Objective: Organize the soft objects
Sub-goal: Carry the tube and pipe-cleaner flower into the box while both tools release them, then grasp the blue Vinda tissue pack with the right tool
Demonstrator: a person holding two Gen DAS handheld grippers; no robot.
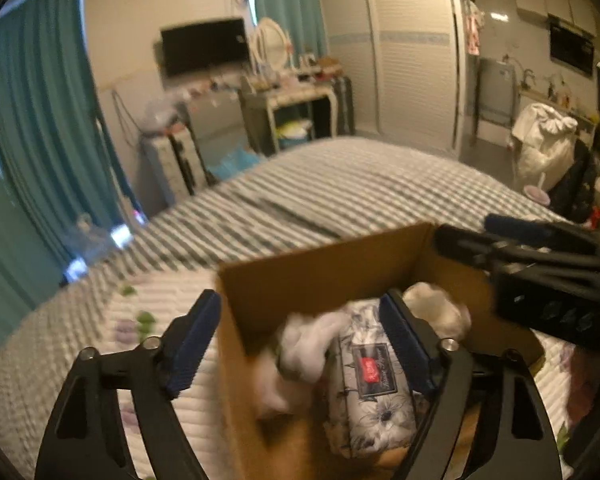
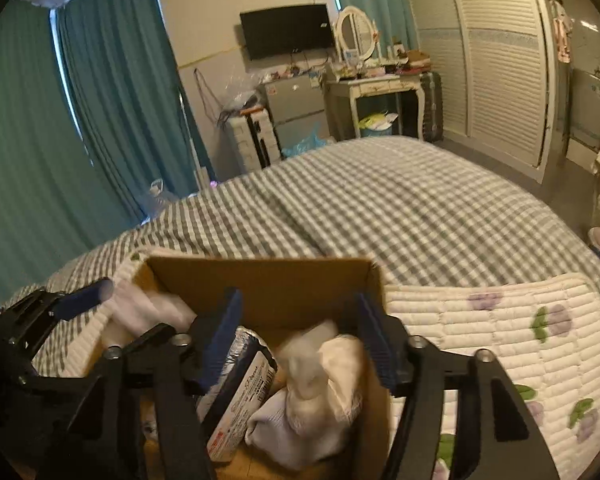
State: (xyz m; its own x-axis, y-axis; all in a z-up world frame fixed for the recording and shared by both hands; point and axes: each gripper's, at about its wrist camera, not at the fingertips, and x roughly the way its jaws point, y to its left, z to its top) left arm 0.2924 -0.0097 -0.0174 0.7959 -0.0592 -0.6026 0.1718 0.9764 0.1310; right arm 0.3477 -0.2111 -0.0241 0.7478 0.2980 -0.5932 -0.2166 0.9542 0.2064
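Note:
An open cardboard box (image 1: 320, 276) stands on the bed. It holds a floral tissue pack (image 1: 374, 392) and white soft cloth items (image 1: 308, 344). My left gripper (image 1: 300, 340) is open and empty above the box's left wall. In the right wrist view the box (image 2: 268, 280) holds the tissue pack (image 2: 244, 392) and a white cloth bundle (image 2: 320, 392). My right gripper (image 2: 300, 344) is open and empty over the box. The other gripper (image 2: 40, 320) shows at the left, by a white cloth (image 2: 140, 308).
The box sits on a white quilted mat with purple flowers (image 2: 500, 332) over a grey checked bedspread (image 2: 380, 208). Beyond the bed are teal curtains (image 2: 100, 120), a wall TV (image 2: 286, 30), a dressing table (image 2: 376, 84) and louvred wardrobe doors (image 2: 500, 60).

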